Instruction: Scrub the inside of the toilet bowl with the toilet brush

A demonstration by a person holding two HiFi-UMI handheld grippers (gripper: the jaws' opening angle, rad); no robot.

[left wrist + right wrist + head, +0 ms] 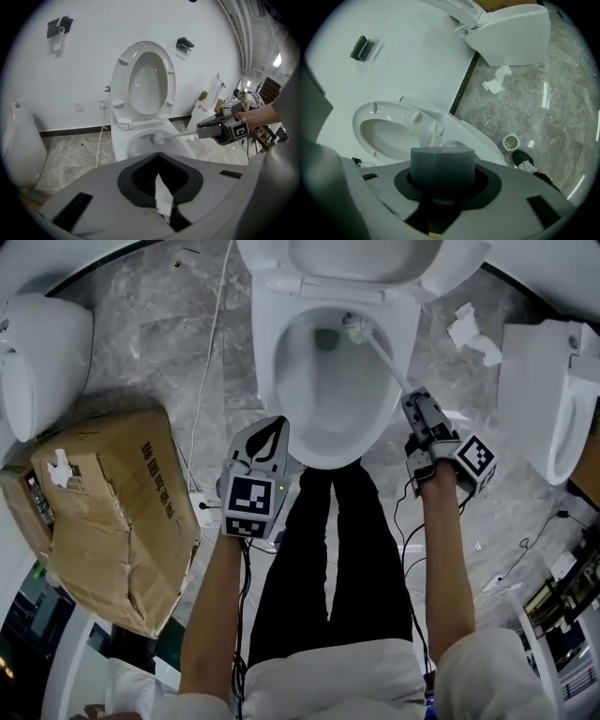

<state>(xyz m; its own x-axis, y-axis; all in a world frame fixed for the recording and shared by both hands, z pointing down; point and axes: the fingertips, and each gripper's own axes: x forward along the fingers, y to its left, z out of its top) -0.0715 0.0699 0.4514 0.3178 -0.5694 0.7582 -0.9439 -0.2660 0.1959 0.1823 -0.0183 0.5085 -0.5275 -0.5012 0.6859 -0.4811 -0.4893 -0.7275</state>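
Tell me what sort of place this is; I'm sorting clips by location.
Probably a showroom or test room, not a home bathroom: the open toilet stands near another toilet, with a cardboard box and a loose cable on the stone floor.

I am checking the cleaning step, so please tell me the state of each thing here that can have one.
toilet seat: raised.
toilet brush: held by its handle, head inside the toilet bowl.
right gripper: jaws closed on the brush handle.
left gripper: jaws together, away from the brush.
cardboard box: closed, crumpled.
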